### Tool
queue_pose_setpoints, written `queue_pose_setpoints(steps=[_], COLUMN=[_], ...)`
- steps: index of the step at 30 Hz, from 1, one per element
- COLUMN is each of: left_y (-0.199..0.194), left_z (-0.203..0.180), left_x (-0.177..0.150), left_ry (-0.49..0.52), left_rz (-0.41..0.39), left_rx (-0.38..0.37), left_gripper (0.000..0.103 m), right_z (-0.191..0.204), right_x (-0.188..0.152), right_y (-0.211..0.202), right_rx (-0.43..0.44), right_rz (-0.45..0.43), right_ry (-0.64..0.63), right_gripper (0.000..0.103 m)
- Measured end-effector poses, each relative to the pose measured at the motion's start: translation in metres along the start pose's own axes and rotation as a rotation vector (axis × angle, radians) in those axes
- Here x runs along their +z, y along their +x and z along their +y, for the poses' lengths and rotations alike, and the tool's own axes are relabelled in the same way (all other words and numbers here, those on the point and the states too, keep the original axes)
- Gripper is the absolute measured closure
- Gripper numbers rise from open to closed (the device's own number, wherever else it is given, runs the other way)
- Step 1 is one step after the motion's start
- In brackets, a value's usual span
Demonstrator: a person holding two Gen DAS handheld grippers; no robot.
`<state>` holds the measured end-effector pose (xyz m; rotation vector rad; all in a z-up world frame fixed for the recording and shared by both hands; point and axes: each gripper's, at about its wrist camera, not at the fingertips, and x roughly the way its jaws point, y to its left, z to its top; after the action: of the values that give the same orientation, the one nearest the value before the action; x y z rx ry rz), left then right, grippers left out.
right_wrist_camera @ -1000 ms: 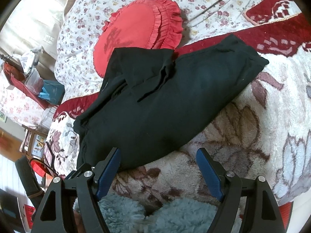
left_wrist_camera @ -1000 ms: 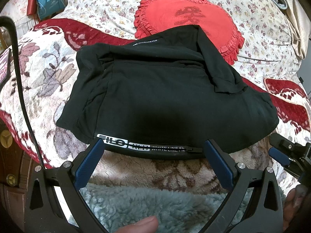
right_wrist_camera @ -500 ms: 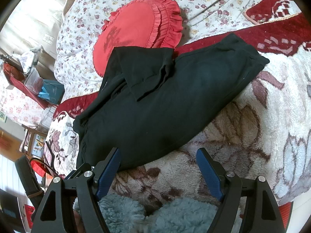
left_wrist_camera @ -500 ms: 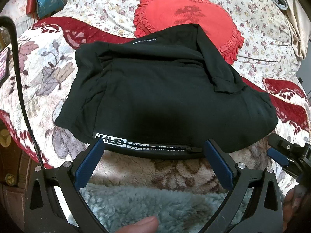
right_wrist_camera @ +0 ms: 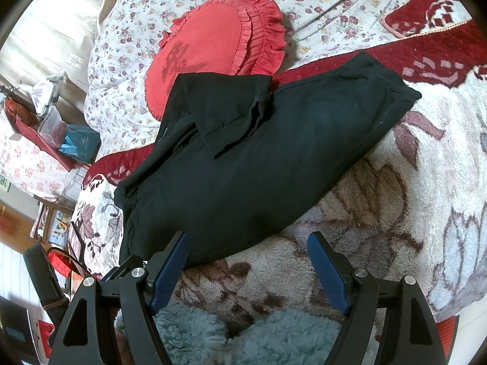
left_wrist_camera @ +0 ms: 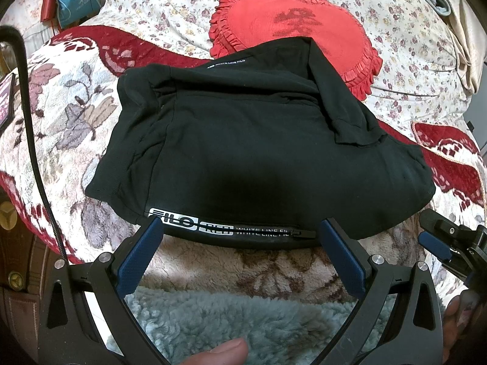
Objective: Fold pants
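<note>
Black pants (left_wrist_camera: 243, 152) lie folded into a thick bundle on a fleecy floral blanket, with a white printed strip and zipper along the near edge. One cuffed leg end is flipped over the top at the back right. My left gripper (left_wrist_camera: 240, 237) is open just short of that near edge, holding nothing. In the right wrist view the same pants (right_wrist_camera: 258, 167) stretch diagonally. My right gripper (right_wrist_camera: 248, 249) is open too, its left pad at the bundle's near edge, empty. The right gripper's tip (left_wrist_camera: 438, 240) shows at the left view's right edge.
A red frilled cushion (left_wrist_camera: 298, 27) lies behind the pants, partly under them, on a flowered quilt (left_wrist_camera: 167, 9). A grey fluffy sleeve (left_wrist_camera: 231, 319) and a thumb (left_wrist_camera: 219, 354) are close below. A black cable (left_wrist_camera: 30, 127) runs at left; boxes and a blue bag (right_wrist_camera: 79, 146) sit beyond.
Almost nothing differs. Both views have drifted very slightly; the pants lie as before and both grippers stay open.
</note>
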<state>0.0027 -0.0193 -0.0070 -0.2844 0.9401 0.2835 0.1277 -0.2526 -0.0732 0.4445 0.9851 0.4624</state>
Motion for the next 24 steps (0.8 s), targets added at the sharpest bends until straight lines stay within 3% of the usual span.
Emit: queue_pose_setpoints(steps=[24], left_y=[0.0007], left_z=[0.0001], left_x=[0.0008], left_ry=[-0.003], left_rz=[0.004], left_rx=[-0.003], left_gripper=[0.001], right_z=[0.0000], right_x=[0.0008], right_y=[0.0007], right_rx=[0.001], right_rz=[0.001], right_ry=[0.002], right_gripper=[0.024])
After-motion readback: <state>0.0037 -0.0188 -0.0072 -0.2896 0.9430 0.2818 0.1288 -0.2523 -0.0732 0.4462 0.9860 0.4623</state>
